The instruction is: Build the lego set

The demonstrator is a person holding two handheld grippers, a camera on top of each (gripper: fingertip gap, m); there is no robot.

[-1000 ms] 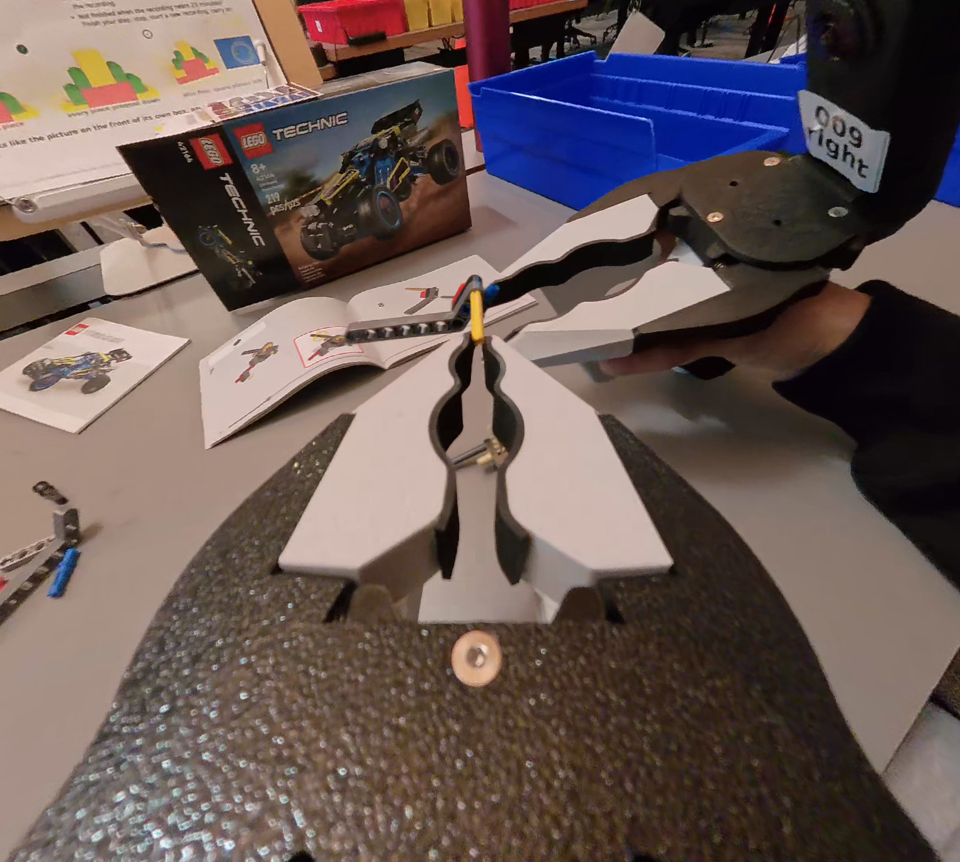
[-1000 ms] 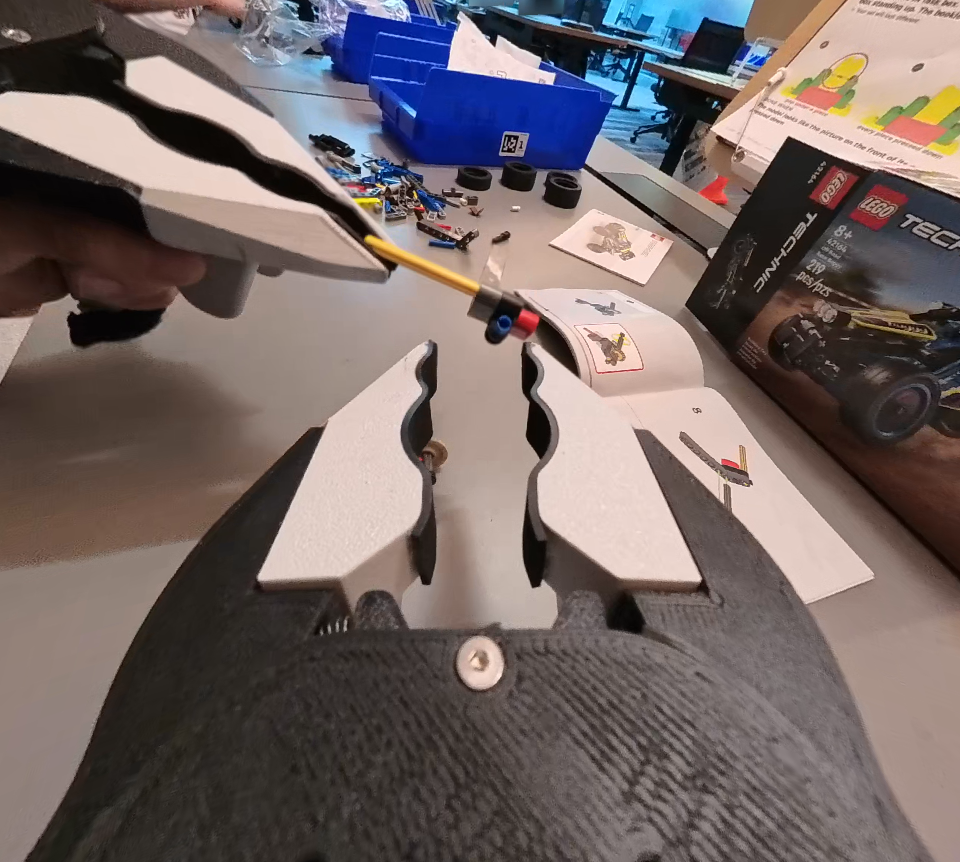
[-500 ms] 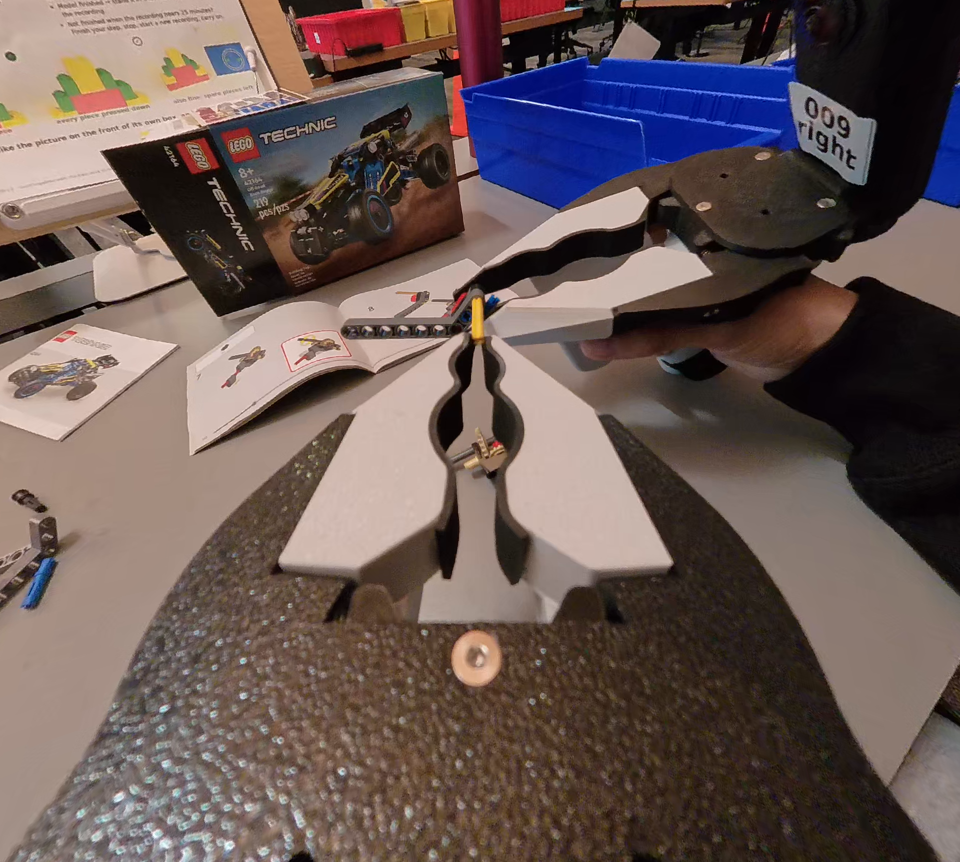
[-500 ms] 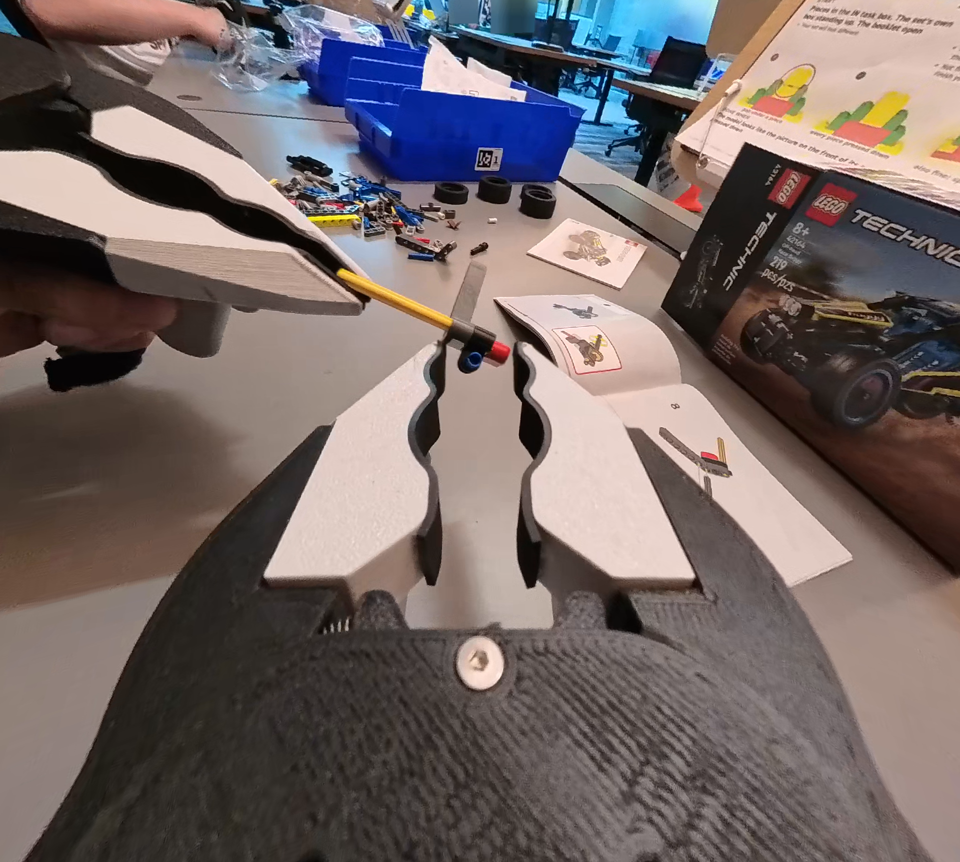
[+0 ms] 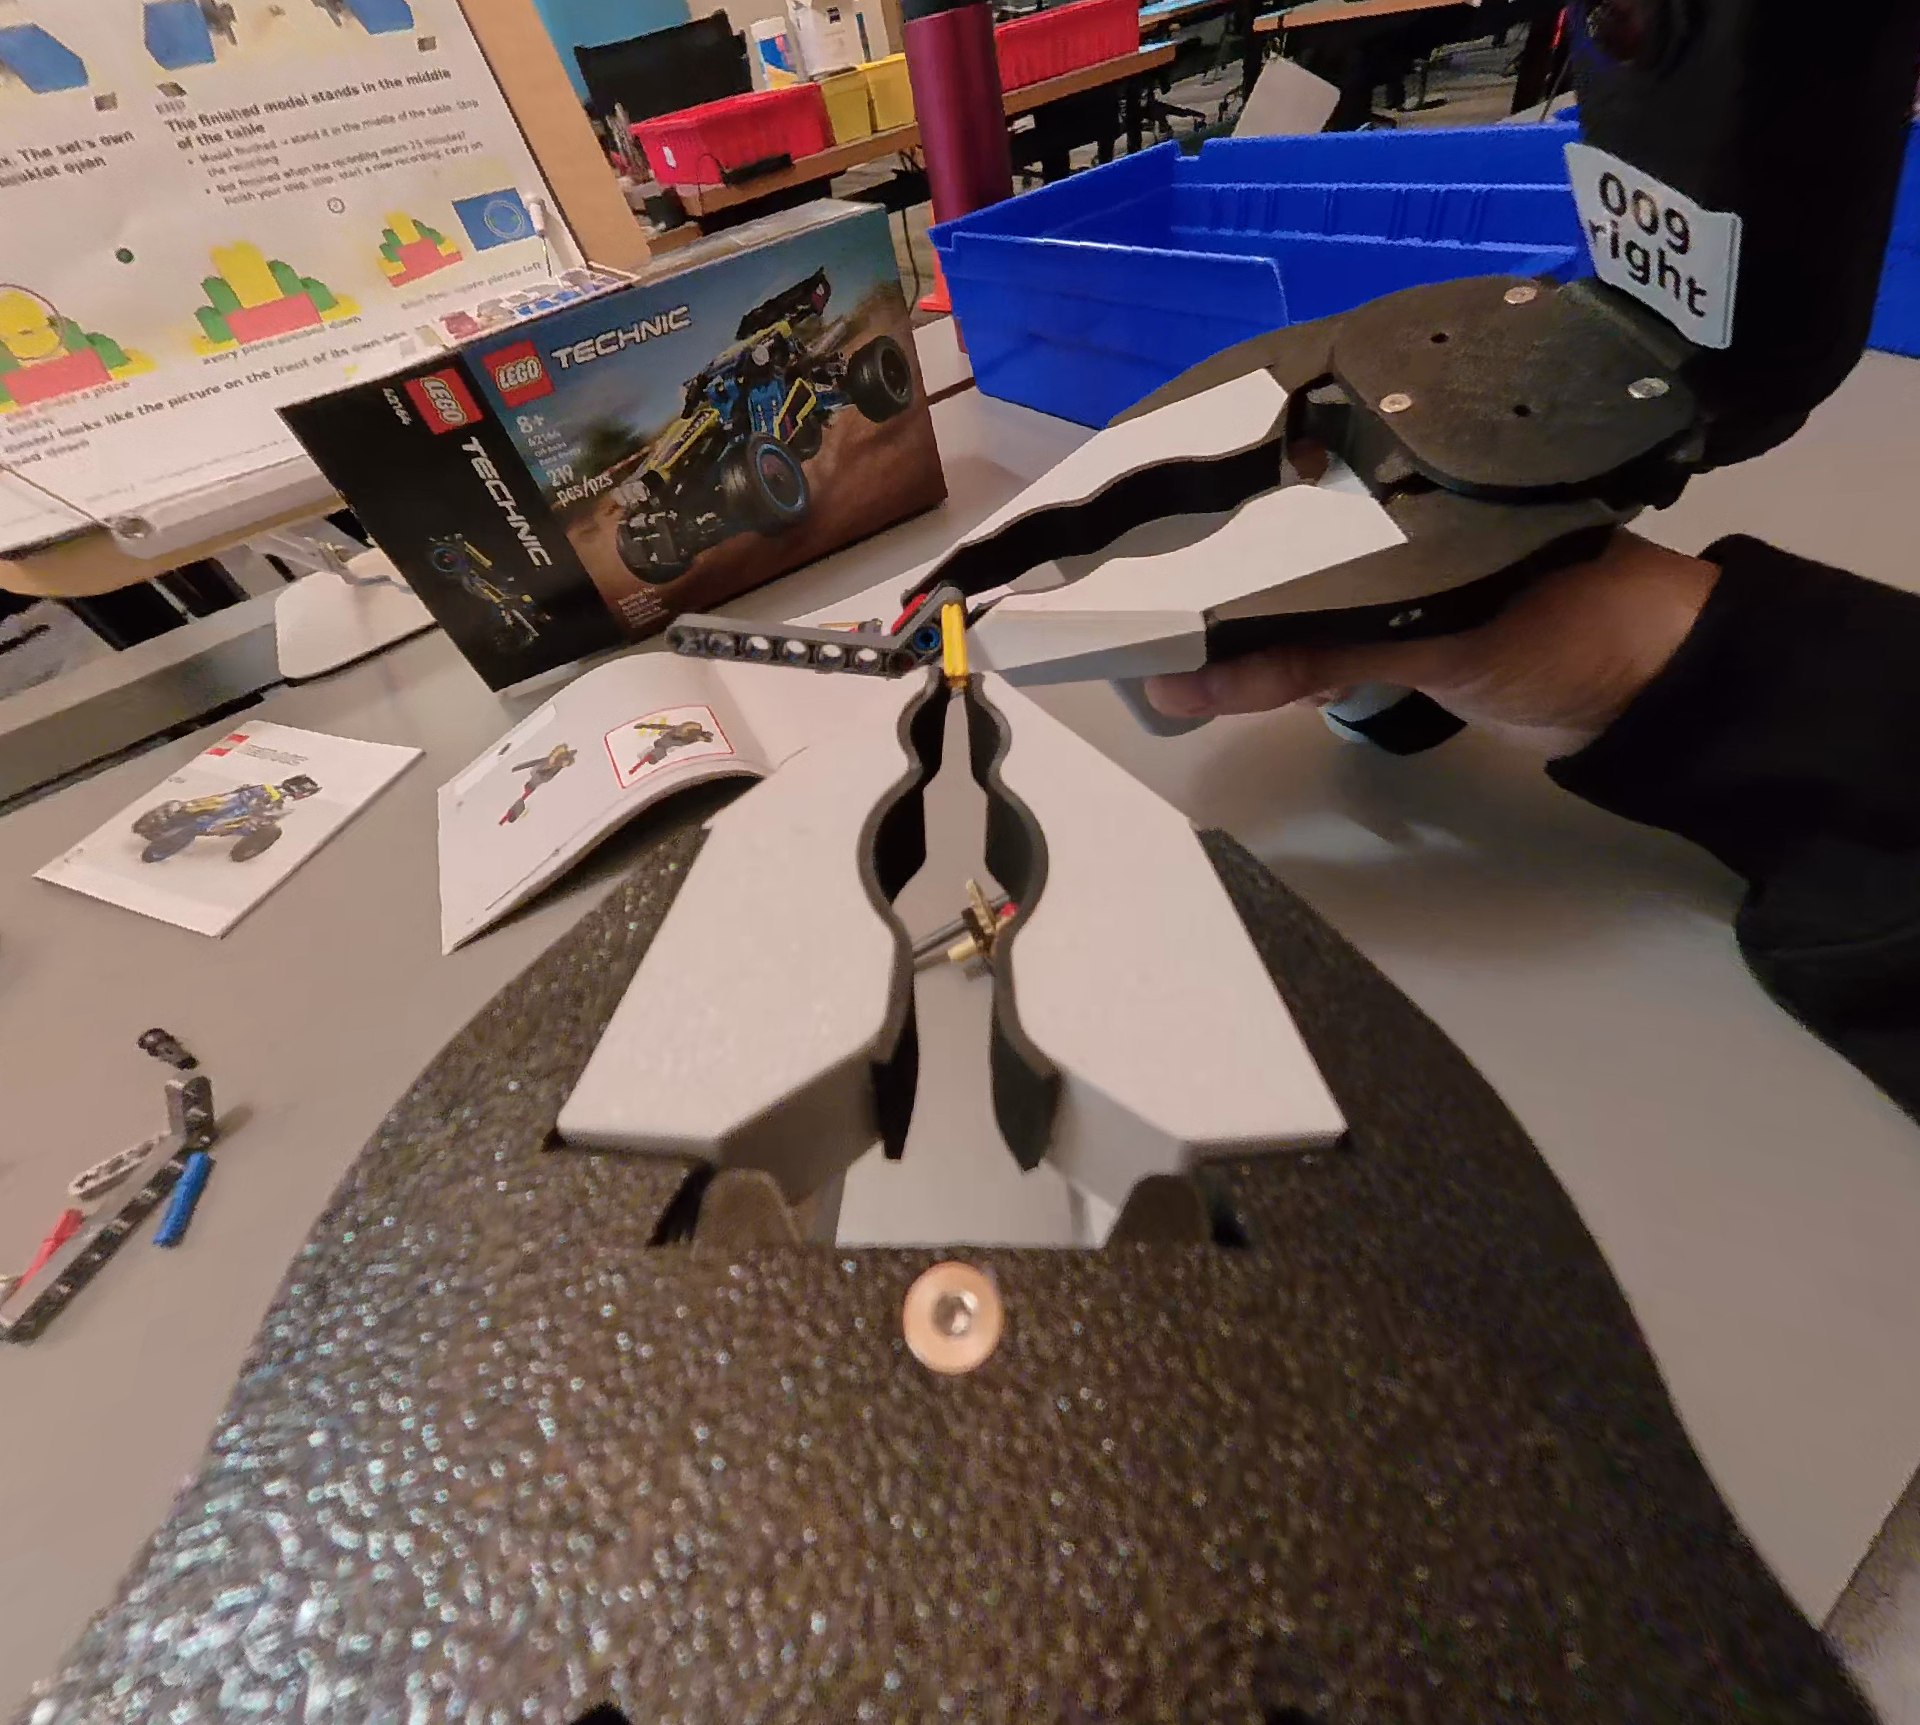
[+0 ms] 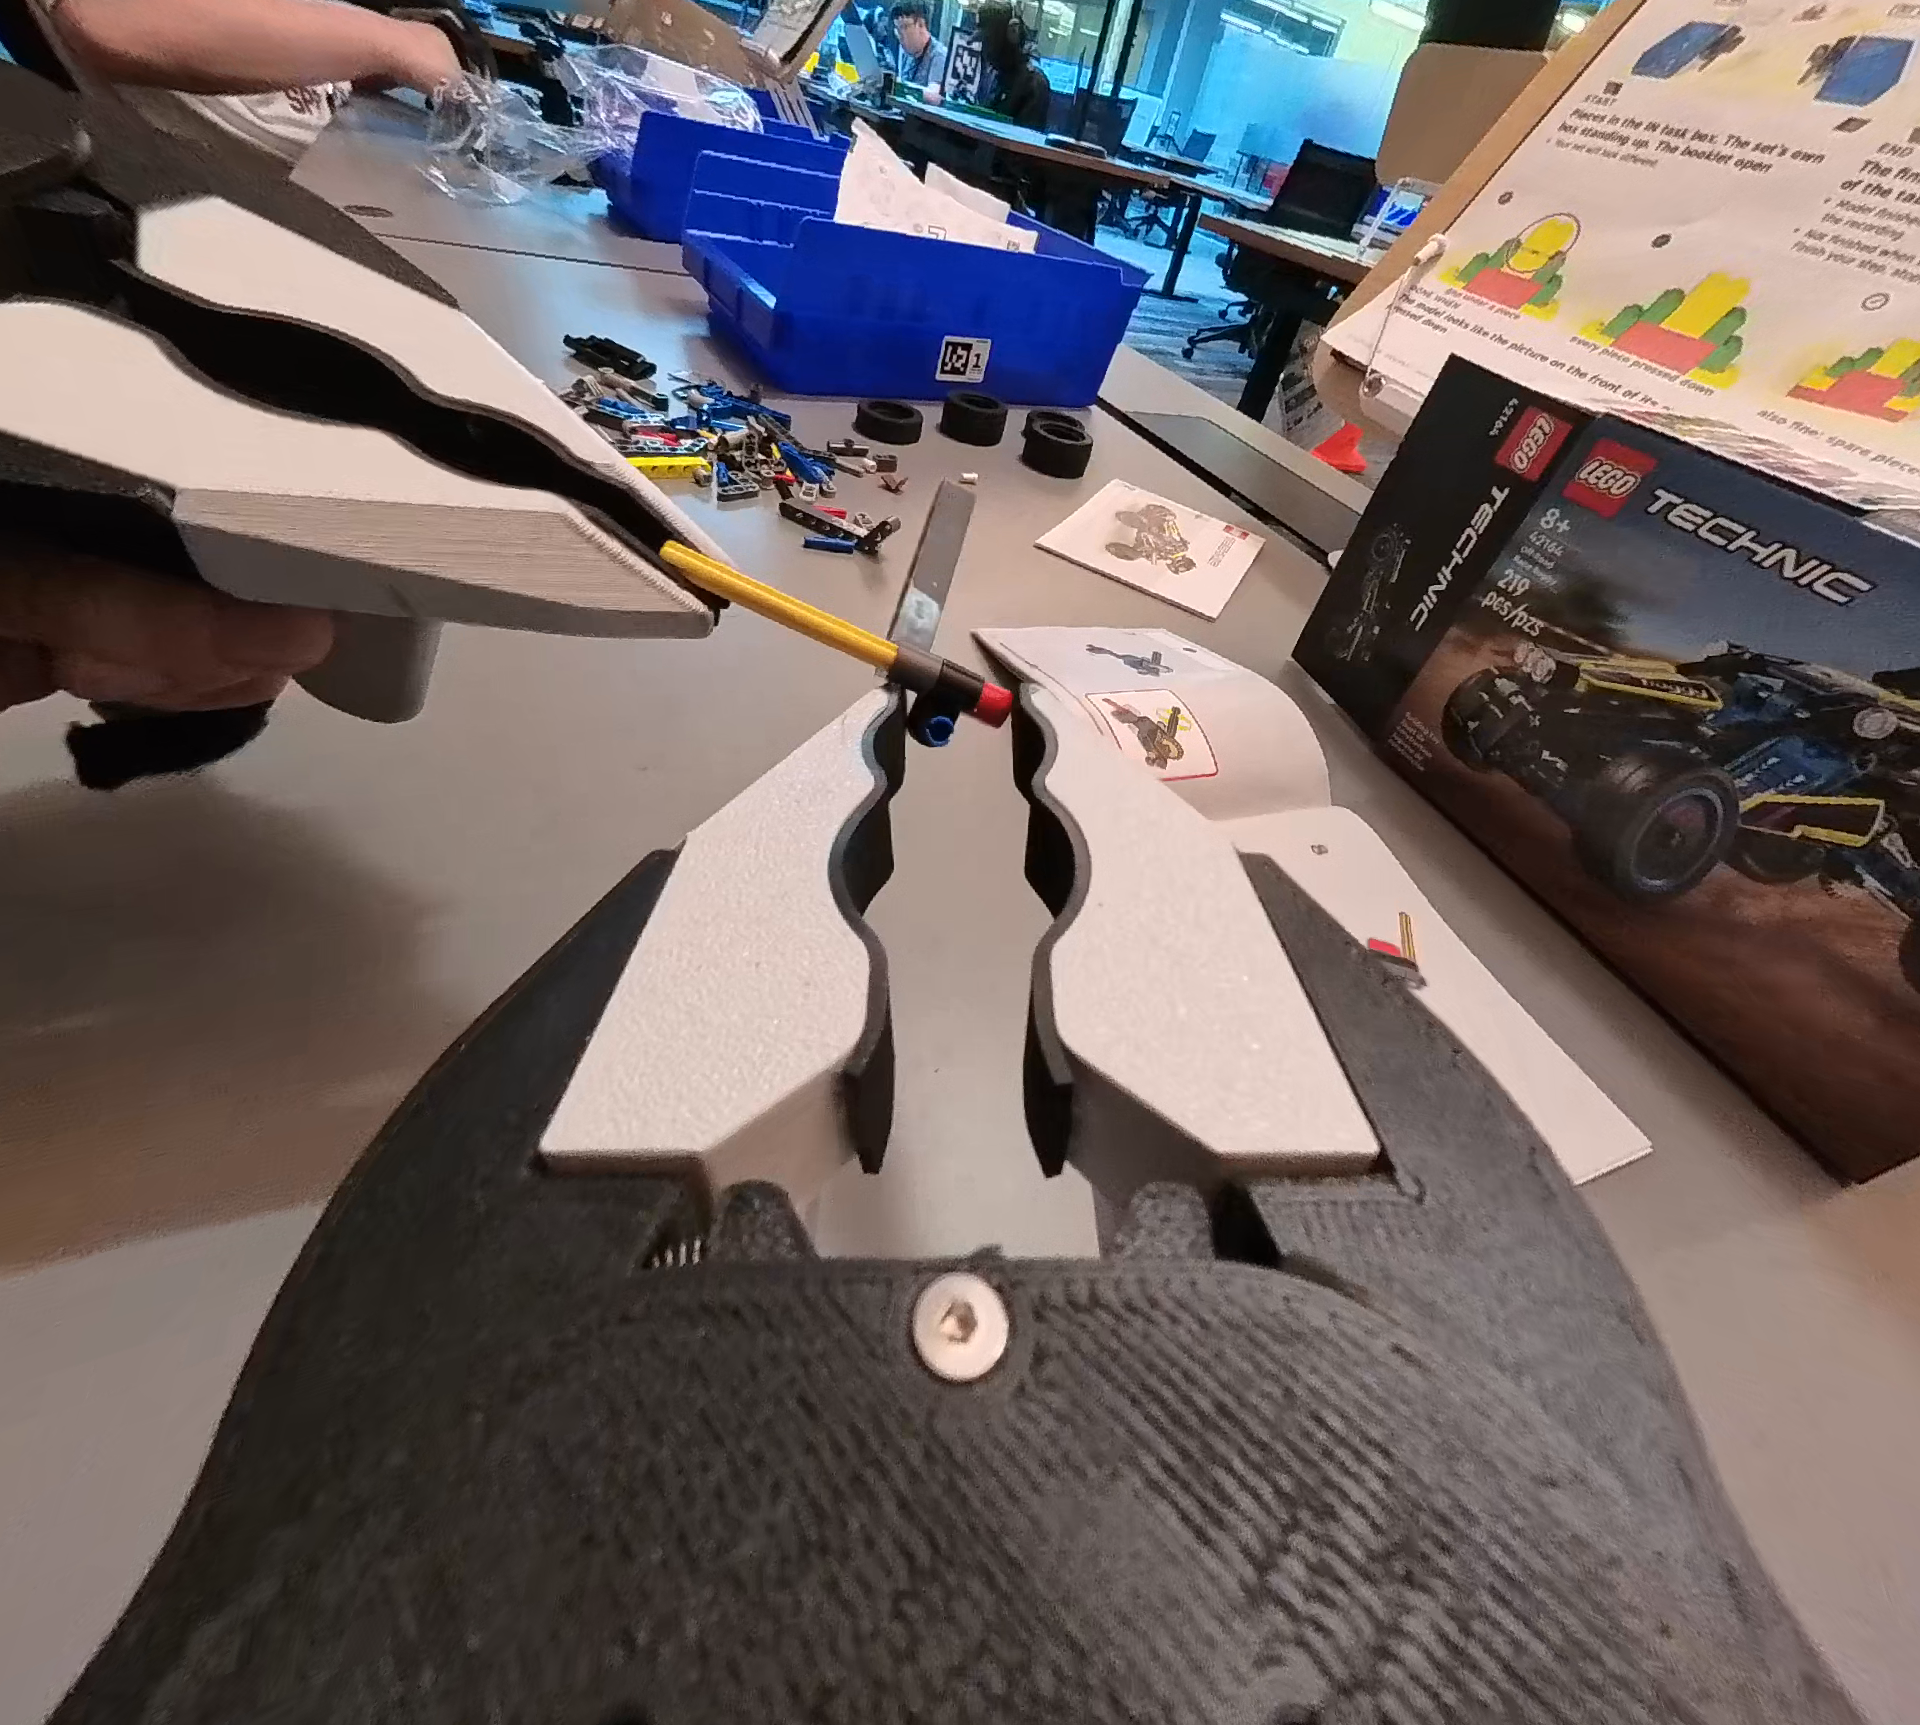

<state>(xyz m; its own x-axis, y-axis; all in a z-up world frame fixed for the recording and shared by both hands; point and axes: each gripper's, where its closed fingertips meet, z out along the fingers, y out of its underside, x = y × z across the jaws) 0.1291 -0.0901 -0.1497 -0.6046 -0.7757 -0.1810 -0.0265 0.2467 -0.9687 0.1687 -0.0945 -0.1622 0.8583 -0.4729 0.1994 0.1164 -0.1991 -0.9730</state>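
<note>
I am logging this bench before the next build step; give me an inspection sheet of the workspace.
Surface: grey table, bare near the grippers.
Job's things: yellow axle carries a dark beam; open instruction booklet and set box lie beyond.
Clutter: loose parts pile, three tyres, blue bin, small leaflet.
Grippers: left gripper shut on the axle; right gripper open around the beam's end.
Cables: nothing seen.
Surroundings: guide poster, a person's arm at a farther table.
</note>
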